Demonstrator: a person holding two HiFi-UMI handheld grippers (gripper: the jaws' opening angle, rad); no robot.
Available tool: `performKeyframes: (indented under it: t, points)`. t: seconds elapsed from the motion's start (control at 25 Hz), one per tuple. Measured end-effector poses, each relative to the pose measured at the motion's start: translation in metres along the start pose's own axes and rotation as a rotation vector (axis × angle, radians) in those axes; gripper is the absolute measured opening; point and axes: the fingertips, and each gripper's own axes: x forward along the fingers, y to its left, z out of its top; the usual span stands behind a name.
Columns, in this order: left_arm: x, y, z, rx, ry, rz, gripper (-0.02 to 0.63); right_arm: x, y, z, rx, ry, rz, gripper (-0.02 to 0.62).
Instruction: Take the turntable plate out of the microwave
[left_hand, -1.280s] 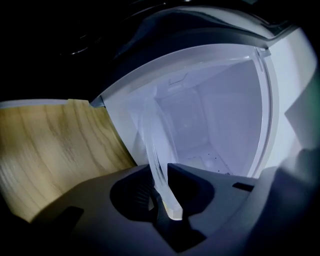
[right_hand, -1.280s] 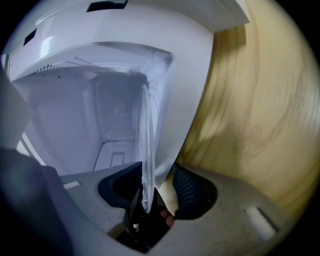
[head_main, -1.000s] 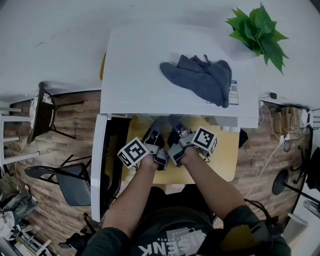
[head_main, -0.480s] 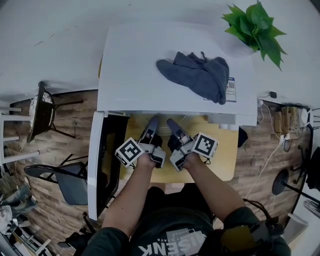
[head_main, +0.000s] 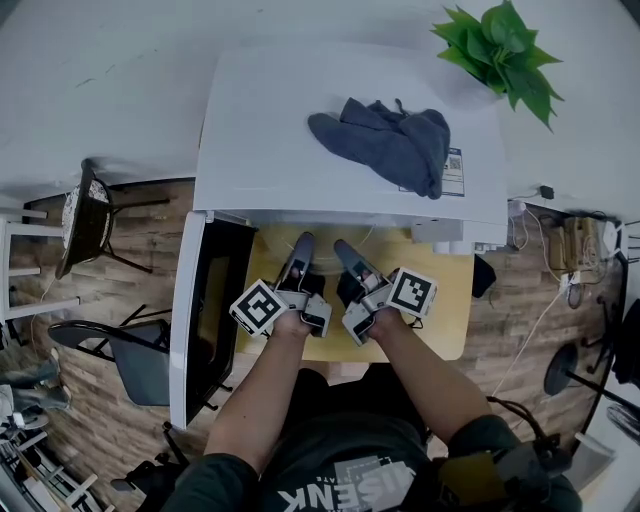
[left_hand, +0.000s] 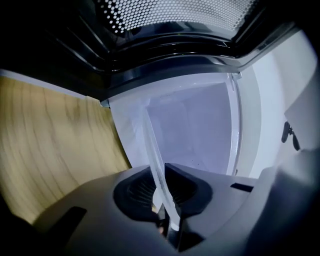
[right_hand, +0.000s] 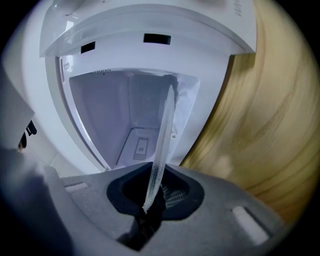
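The clear glass turntable plate (left_hand: 152, 145) shows edge-on in both gripper views, reaching from the jaws into the white microwave cavity (left_hand: 195, 125). My left gripper (left_hand: 162, 187) has the plate's rim between its dark pads, and its jaws are closing on it. My right gripper (right_hand: 152, 192) holds the plate's rim (right_hand: 164, 135) too, its jaws easing open slightly with the glass still pinched. In the head view, the left gripper (head_main: 300, 250) and right gripper (head_main: 345, 252) point side by side at the microwave (head_main: 300, 120) opening. The plate is hard to make out there.
The microwave door (head_main: 190, 320) hangs open at the left. A grey cloth (head_main: 385, 145) lies on the microwave's top, a green plant (head_main: 495, 60) behind it. The yellow wooden table (head_main: 440, 300) lies under the grippers. Chairs (head_main: 85, 225) stand on the floor at left.
Both grippers have drawn back a little from the microwave's opening toward the person, so more of their jaws shows in front of its edge.
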Motion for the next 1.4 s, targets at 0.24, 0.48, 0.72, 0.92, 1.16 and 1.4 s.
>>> performKeyframes:
  t: [0.24, 0.48, 0.72, 0.92, 1.16, 1.4]
  points:
    - [-0.015, -0.021, -0.017, -0.059, -0.053, -0.031, 0.048, -0.017, 0.01, -0.011, -0.016, 0.059, 0.004, 0.048]
    - [-0.04, -0.025, -0.036, -0.04, -0.111, -0.02, 0.049, -0.044, 0.01, -0.023, -0.044, 0.143, -0.03, 0.048]
    - [-0.064, -0.033, -0.057, 0.022, -0.172, -0.001, 0.048, -0.07, 0.02, -0.034, -0.07, 0.237, -0.016, 0.051]
    - [-0.084, -0.044, -0.074, 0.059, -0.235, 0.002, 0.049, -0.091, 0.028, -0.044, -0.095, 0.321, -0.013, 0.051]
    - [-0.109, -0.076, -0.101, 0.003, -0.328, -0.02, 0.052, -0.116, 0.055, -0.059, -0.124, 0.441, 0.022, 0.055]
    - [-0.138, -0.112, -0.118, 0.045, -0.376, -0.008, 0.055, -0.133, 0.112, -0.078, -0.071, 0.525, 0.15, 0.057]
